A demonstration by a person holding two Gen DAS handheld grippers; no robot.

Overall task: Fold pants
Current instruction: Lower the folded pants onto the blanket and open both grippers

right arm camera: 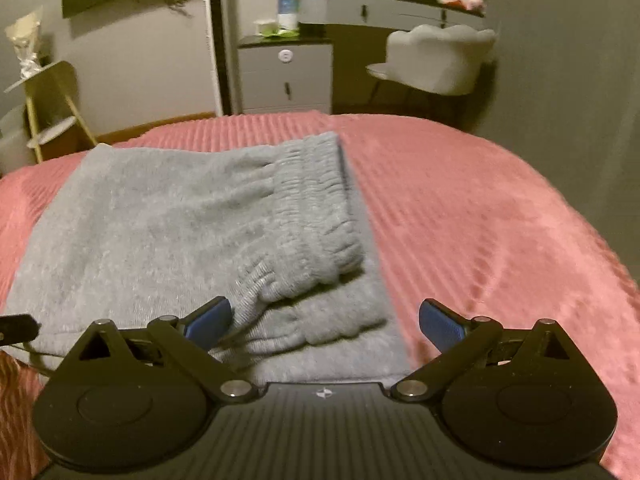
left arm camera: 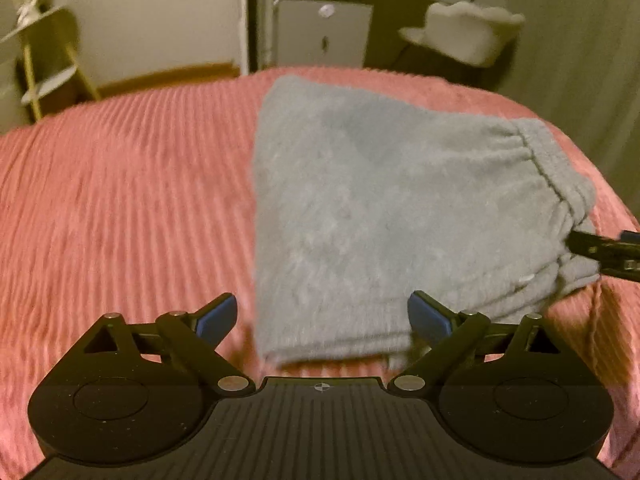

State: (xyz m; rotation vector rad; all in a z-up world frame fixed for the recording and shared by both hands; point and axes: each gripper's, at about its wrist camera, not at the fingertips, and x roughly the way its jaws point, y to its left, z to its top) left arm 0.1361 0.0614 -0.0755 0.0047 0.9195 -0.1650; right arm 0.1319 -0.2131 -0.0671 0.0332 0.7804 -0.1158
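Grey fleece pants (left arm camera: 380,208) lie folded into a compact stack on a pink ribbed bedspread (left arm camera: 120,200). The elastic waistband (left arm camera: 548,168) is at the right end of the stack. My left gripper (left arm camera: 322,320) is open and empty, just in front of the near folded edge. In the right wrist view the pants (right arm camera: 180,232) fill the left half, with the waistband (right arm camera: 316,216) on top. My right gripper (right arm camera: 324,326) is open and empty over the near right corner of the stack. It also shows in the left wrist view (left arm camera: 600,254) at the waistband end.
Beyond the bed stand a grey drawer cabinet (right arm camera: 286,76), a vanity desk (right arm camera: 384,8) with small items, a pale upholstered chair (right arm camera: 436,60) and a yellow shelf stand (right arm camera: 52,108). Bedspread (right arm camera: 480,220) lies open to the right of the pants.
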